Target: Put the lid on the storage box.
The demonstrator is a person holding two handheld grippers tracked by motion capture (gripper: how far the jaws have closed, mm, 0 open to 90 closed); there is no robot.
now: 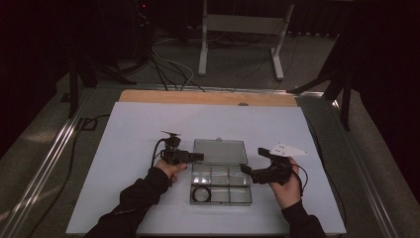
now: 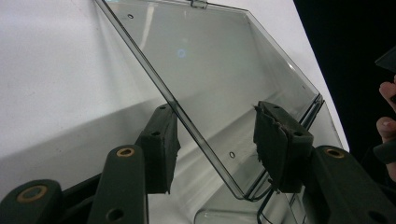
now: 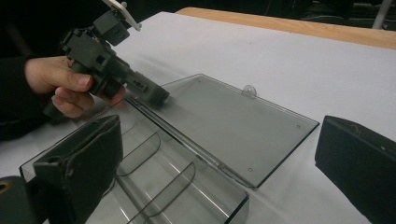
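Left hand-held gripper [image 1: 198, 157] half-closed, right hand-held gripper [image 1: 246, 171] wide open.

The high view is looking forward and down from above the person's side, taking in the whole counter [image 1: 148, 124] from far off. The left gripper view is sitting very close, looking along its fingers [image 2: 159, 149] at the lid [image 2: 224, 70]. The right gripper view is looking low across the box [image 3: 187, 186] toward the left gripper [image 3: 159, 95]. All three are sharing the lid.
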